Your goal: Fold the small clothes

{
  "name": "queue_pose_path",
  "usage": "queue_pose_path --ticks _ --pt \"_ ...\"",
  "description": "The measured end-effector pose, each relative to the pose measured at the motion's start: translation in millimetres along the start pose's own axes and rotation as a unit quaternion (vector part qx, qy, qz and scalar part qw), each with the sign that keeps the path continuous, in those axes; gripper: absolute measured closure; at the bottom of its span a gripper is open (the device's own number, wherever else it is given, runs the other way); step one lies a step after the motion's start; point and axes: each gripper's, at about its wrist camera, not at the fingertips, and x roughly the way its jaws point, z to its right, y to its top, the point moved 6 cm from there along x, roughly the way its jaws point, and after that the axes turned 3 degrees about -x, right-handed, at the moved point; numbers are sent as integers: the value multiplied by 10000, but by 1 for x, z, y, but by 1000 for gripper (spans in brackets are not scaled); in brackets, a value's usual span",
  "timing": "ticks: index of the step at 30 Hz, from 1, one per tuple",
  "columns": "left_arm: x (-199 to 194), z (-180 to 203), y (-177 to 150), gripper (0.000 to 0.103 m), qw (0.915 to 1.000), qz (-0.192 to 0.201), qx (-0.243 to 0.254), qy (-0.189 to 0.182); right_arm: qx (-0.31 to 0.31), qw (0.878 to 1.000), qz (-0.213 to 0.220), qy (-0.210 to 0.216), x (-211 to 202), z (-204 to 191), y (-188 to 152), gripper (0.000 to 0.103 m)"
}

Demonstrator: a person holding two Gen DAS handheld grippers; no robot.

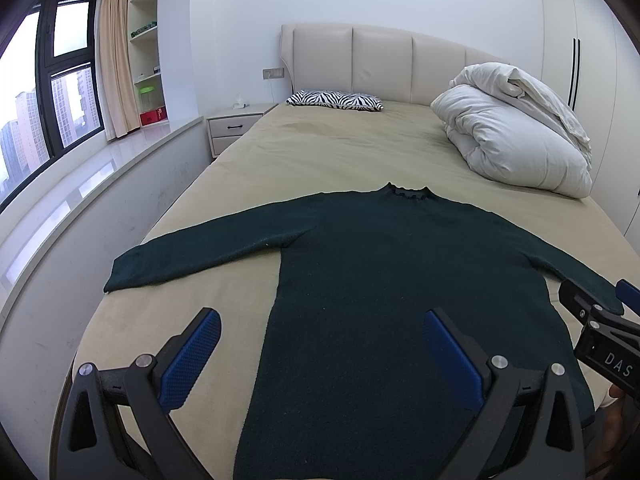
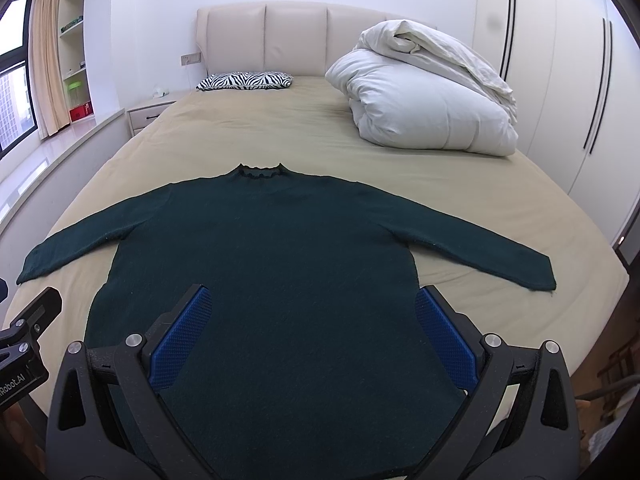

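Observation:
A dark green long-sleeved sweater [image 1: 380, 272] lies flat on the beige bed [image 1: 320, 152], collar away from me and both sleeves spread out; it also shows in the right wrist view [image 2: 264, 248]. My left gripper [image 1: 320, 320] is open and empty above the sweater's lower left body. My right gripper [image 2: 312, 300] is open and empty above the sweater's lower right body. The right gripper's body shows at the right edge of the left wrist view [image 1: 600, 328], near the right sleeve's cuff. The left gripper's body shows at the left edge of the right wrist view [image 2: 24, 340].
A folded white duvet [image 2: 424, 92] is piled at the bed's far right. A zebra-print pillow [image 2: 244, 80] lies by the headboard [image 2: 264, 40]. A nightstand [image 1: 236, 124], a window ledge [image 1: 80, 184] and shelves stand left of the bed. Wardrobe doors [image 2: 560, 80] stand on the right.

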Motion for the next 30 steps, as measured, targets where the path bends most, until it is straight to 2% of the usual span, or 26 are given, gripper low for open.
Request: queue_pose_path --ticks 15,18,23,26,27,28,30 --pt "8 -4 -3 0 9999 -95 -24 -19 -18 10000 -67 16 6 0 -6 0" --pt "14 -4 -6 0 9998 -184 -41 -58 3 9999 -116 31 10 2 -7 0" --pt "31 -1 -23 0 9980 -546 -79 -294 124 9995 -249 132 24 12 -8 0" --pt "41 0 -39 0 9966 -744 -92 -347 485 9980 -238 328 36 40 -12 0" --pt "44 1 -43 0 9966 -759 -59 -310 812 9958 -275 325 48 71 -17 0" --pt "47 3 -45 0 9969 -741 23 -250 812 9958 -275 325 48 71 -17 0" --pt "52 7 -46 0 9975 -665 215 -40 1358 9895 -395 305 67 124 -27 0"
